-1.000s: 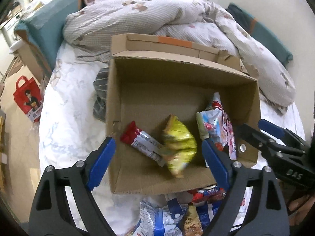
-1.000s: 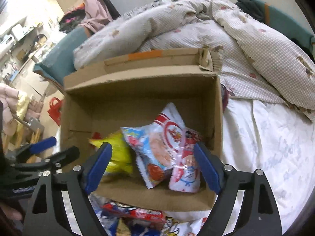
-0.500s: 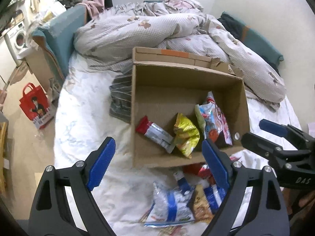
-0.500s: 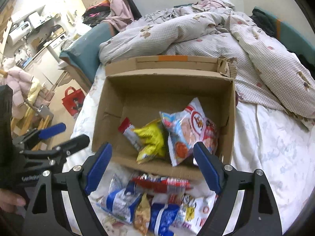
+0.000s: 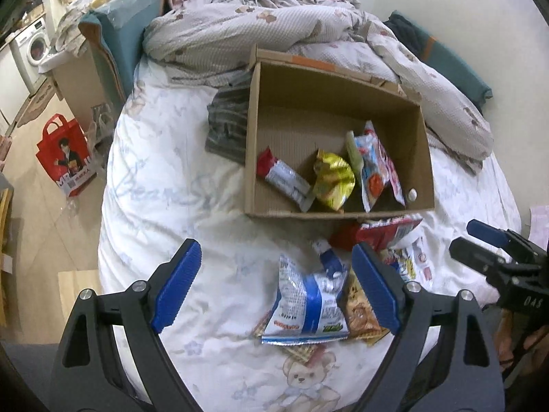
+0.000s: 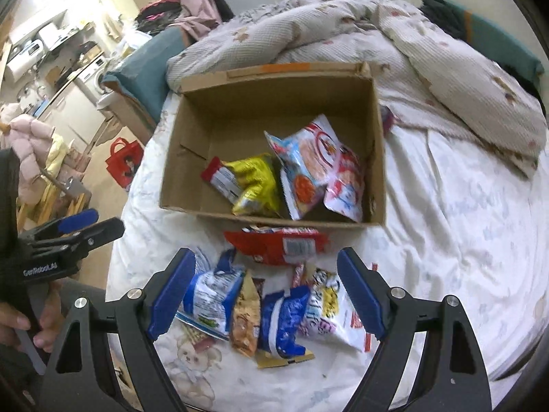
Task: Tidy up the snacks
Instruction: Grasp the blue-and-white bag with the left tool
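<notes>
The left gripper (image 5: 274, 288) hangs with jaws spread wide and nothing between them; the right gripper (image 6: 264, 295) is likewise spread and empty. Beneath them a heap of loose snack packets (image 6: 271, 309) lies on the white bedsheet (image 5: 164, 185), a red packet (image 6: 278, 243) just against the near wall of the cardboard box (image 5: 329, 110). Inside the box rest a yellow bag (image 5: 333, 182), a red-ended bar (image 5: 281, 178) and pale pouches (image 6: 315, 171). Beyond lies a rumpled quilt (image 5: 260, 31).
</notes>
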The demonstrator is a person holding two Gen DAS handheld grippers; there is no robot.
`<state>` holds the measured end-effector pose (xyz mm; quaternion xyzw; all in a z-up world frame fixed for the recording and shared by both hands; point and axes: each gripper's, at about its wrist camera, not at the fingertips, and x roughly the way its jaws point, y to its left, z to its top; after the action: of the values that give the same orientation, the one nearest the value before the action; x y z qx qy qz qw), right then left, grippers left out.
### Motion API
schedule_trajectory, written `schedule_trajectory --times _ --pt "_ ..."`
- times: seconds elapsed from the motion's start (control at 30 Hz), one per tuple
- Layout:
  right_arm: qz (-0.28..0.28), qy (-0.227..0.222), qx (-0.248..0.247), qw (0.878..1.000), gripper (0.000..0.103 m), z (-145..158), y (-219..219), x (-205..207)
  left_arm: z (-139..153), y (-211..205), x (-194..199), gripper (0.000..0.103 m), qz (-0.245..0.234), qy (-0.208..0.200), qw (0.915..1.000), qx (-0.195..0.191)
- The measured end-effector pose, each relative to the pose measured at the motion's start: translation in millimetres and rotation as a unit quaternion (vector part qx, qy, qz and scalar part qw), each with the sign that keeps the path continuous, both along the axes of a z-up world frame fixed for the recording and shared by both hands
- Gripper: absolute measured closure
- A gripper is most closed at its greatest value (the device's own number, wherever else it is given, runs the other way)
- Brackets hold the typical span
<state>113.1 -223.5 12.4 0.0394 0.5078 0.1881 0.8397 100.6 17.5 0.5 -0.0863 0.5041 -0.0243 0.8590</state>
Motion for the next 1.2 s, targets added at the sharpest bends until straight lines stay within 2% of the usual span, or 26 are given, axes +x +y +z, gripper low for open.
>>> schedule_trajectory --times 0.23,0.33,0.43,0.6,0.7,0.87,1.03,1.2 --pt "-0.053 0.023 0.004 0.998 0.016 -30 -22 -1 -12 6 -6 0.016 0.002 -0.007 1.0 -0.003" --pt "-0.064 0.034 0.024 0.997 0.016 -33 -28 2 -16 12 -5 0.016 0.013 -0.001 0.9999 -0.008" --pt "-0.071 0.04 0.021 0.996 0.016 -37 -30 2 -27 17 -1 0.016 0.021 0.028 0.9991 -0.025" --pt "-0.071 0.043 0.02 0.996 0.016 -38 -27 4 -63 12 2 0.016 0.01 0.113 0.9927 -0.041" --pt "-0.072 0.045 0.02 0.996 0.016 -39 -27 4 -79 3 3 0.016 0.011 0.137 0.9891 -0.054" --pt "-0.074 0.048 0.018 0.996 0.016 -40 -29 3 -98 -28 12 0.016 -0.028 0.157 0.9858 -0.051" --pt "-0.09 0.056 0.019 0.994 0.016 -42 -40 2 -118 -45 19 0.016 -0.029 0.177 0.9829 -0.039" --pt "-0.103 0.06 0.014 0.993 0.016 -44 -50 0 -129 -66 21 0.016 -0.061 0.188 0.98 -0.026"
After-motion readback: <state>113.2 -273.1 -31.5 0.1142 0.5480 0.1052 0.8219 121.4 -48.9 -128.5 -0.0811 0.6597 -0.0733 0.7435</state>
